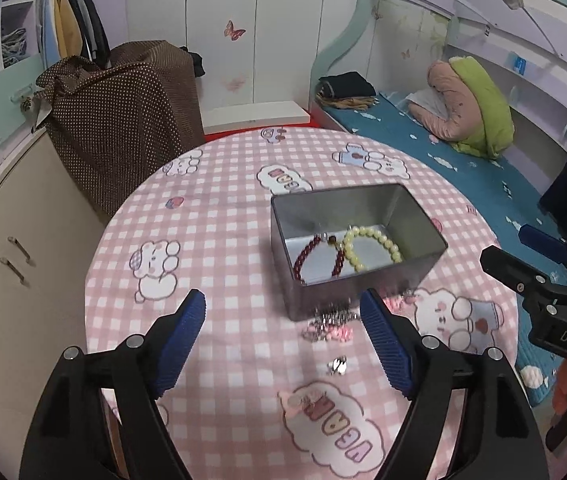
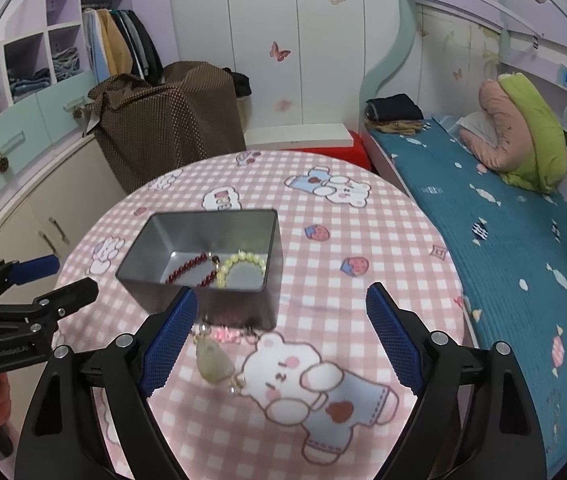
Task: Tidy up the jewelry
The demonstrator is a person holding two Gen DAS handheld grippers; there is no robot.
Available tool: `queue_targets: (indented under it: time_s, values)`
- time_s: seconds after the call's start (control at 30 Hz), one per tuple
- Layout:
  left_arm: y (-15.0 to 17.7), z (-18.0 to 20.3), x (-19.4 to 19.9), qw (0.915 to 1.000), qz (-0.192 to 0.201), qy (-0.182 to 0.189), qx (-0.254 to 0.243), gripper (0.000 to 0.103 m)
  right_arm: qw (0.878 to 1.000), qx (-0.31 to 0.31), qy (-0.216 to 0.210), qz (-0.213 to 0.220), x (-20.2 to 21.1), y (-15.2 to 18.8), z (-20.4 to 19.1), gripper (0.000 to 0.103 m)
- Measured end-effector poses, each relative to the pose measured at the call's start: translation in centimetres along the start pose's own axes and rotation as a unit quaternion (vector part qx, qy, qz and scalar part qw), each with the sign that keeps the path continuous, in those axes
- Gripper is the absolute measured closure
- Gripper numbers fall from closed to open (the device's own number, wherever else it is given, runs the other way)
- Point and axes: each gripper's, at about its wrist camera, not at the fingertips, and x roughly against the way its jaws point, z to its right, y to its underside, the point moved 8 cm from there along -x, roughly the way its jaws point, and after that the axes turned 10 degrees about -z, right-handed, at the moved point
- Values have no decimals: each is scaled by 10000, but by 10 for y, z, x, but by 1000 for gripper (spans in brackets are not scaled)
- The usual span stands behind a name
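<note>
One round table (image 1: 223, 248) under a pink checked cloth carries one open metal tin (image 1: 357, 252), set a little toward the far edge from the middle. Two bead bracelets lie inside it, touching: a dark red bracelet (image 1: 307, 256) and a pale yellow bracelet (image 1: 375, 246). The tin's near wall cuts off part of each in the right wrist view.

Just in front of the tin's near wall, loose jewelry (image 1: 329, 326) lies on the cloth. It is blurred, so I count perhaps three or four pieces: a pale stone pendant (image 2: 212, 358), a pink bit, some pearls and a small silver piece (image 1: 338, 365).

Two grippers hang over the near edge. The left gripper (image 1: 283, 344) stands spread with nothing between its blue pads. The right gripper (image 2: 279, 342) is likewise spread wide and empty, its left finger covering part of the pendant's chain.
</note>
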Motion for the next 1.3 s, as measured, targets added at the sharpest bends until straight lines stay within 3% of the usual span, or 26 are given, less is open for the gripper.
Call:
queue_targets:
  time_s: [0.6,0.9,1.23,1.3]
  values:
    - [58,3,-14,9991,-407,1,-73,24,9993,-139,-56,-344,-17,48,-4,19]
    - [77,3,-40,9972,-695,273,-15,24,9978,21,-93,-654,-39,69,-19,19]
    - [77,7,-48,9989,-372,256,-137,24,9965,92,-217,-807,-55,81,-31,19]
    - [76,8,-50,9989,-341,278,-154,34,9965,69,-227,-805,-55,82,-31,19]
